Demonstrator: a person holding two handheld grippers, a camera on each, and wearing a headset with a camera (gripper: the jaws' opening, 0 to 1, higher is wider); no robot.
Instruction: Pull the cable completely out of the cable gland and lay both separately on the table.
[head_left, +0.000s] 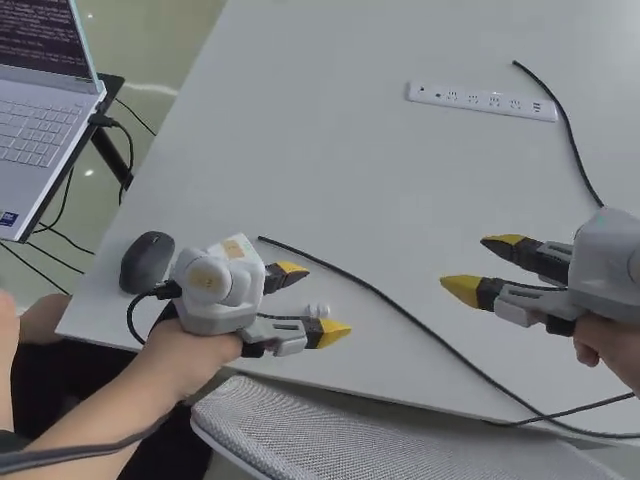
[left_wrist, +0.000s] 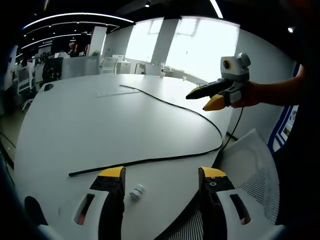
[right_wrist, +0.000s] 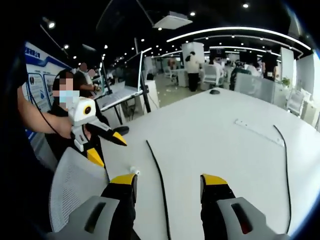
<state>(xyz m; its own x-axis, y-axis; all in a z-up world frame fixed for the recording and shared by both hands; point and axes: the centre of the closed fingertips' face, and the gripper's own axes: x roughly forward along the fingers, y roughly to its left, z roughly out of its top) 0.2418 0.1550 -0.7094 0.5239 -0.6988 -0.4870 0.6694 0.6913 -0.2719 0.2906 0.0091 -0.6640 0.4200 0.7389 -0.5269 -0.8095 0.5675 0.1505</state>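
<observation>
A small white cable gland (head_left: 318, 311) lies on the white table (head_left: 330, 150) near its front edge, between the tips of my left gripper (head_left: 312, 300), which is open and holds nothing. The gland (left_wrist: 136, 191) sits low between the yellow jaws of that gripper (left_wrist: 162, 175). A thin black cable (head_left: 400, 310) lies loose on the table; its free end (left_wrist: 72, 173) rests a little beyond the gland, apart from it. My right gripper (head_left: 483, 265) hovers open above the table to the right. Its own view shows the cable (right_wrist: 156, 167), the gland (right_wrist: 133, 171) and the gripper (right_wrist: 169, 180).
A white power strip (head_left: 482, 101) with its own black lead (head_left: 572, 135) lies at the back. A grey mouse (head_left: 146, 260) sits at the table's left corner, a laptop (head_left: 40, 110) on a stand beyond it. A mesh chair back (head_left: 300, 430) is below the front edge.
</observation>
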